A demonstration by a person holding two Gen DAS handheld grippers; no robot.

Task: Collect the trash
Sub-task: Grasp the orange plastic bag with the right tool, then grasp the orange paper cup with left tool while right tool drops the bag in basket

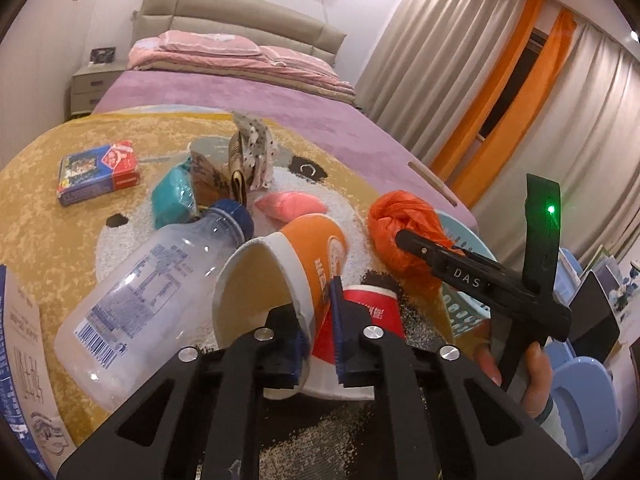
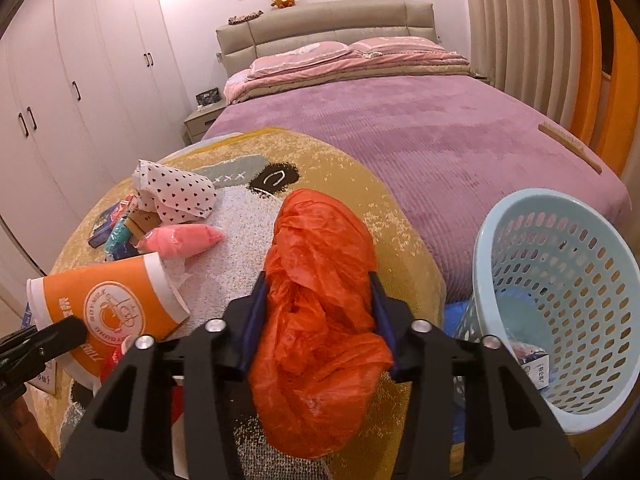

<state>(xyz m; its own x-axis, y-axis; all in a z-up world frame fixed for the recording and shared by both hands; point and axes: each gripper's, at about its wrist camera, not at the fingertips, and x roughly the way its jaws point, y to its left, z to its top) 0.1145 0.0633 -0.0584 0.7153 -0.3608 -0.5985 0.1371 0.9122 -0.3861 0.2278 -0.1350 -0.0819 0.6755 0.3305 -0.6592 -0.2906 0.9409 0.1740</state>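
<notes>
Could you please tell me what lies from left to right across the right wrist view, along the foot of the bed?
Orange paper cup → pink packet → orange plastic bag held between the right gripper fingers → light blue basket.

Crumpled orange plastic bag (image 2: 316, 300) — beside the pale-blue basket (image 2: 560, 280).

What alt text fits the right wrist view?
The right tongs grip a crumpled orange plastic bag above a yellow patterned rug spread on the bed. A pale blue perforated plastic basket stands to the right; an orange-and-white paper cup lies tipped at left.
</notes>
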